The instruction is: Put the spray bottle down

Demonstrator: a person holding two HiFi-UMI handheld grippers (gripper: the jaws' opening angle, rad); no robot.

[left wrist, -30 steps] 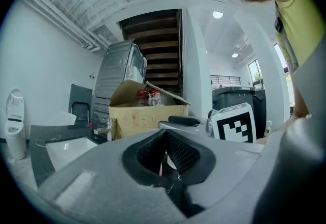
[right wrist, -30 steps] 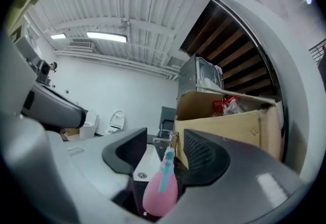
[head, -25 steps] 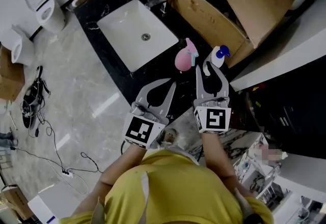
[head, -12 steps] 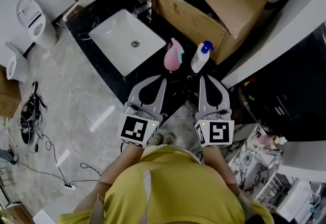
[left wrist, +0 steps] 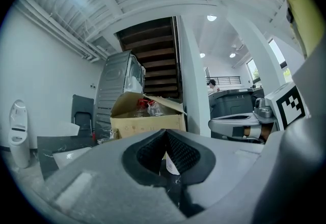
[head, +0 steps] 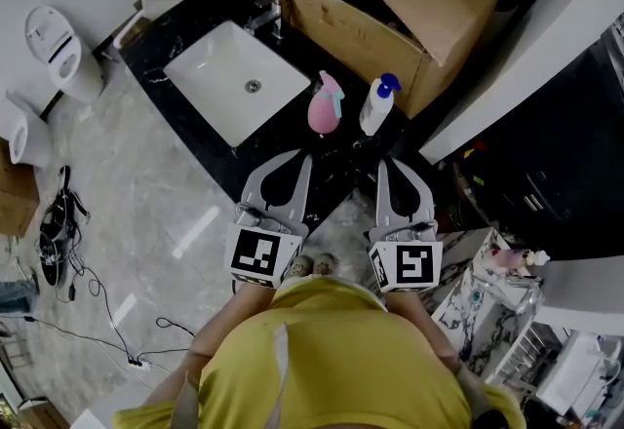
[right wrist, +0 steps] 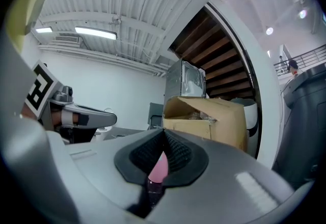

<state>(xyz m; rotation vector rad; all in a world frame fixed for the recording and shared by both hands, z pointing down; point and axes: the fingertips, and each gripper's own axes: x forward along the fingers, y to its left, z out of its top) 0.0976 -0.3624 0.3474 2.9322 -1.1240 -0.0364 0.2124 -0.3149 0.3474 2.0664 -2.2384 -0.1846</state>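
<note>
A white spray bottle (head: 375,106) with a blue head stands upright on the black counter (head: 168,27), in front of the cardboard box. A pink spray bottle (head: 325,106) stands just left of it. My right gripper (head: 388,165) is shut and empty, a short way back from the white bottle and not touching it. My left gripper (head: 296,157) is also shut and empty, below the pink bottle. In the left gripper view, a sliver of the white bottle (left wrist: 170,164) shows past the shut left gripper (left wrist: 164,131). In the right gripper view, the pink bottle (right wrist: 159,168) shows behind the shut right gripper (right wrist: 164,131).
A white sink basin (head: 234,84) with a faucet (head: 265,16) is set in the counter's left part. A large open cardboard box (head: 390,13) fills the back right. A toilet (head: 54,42) and cables (head: 54,222) are on the marble floor at left.
My right gripper, open at the white bottle a second ago, has shut and drawn back from it. The bottle stays standing on the counter. The left gripper has barely shifted.
</note>
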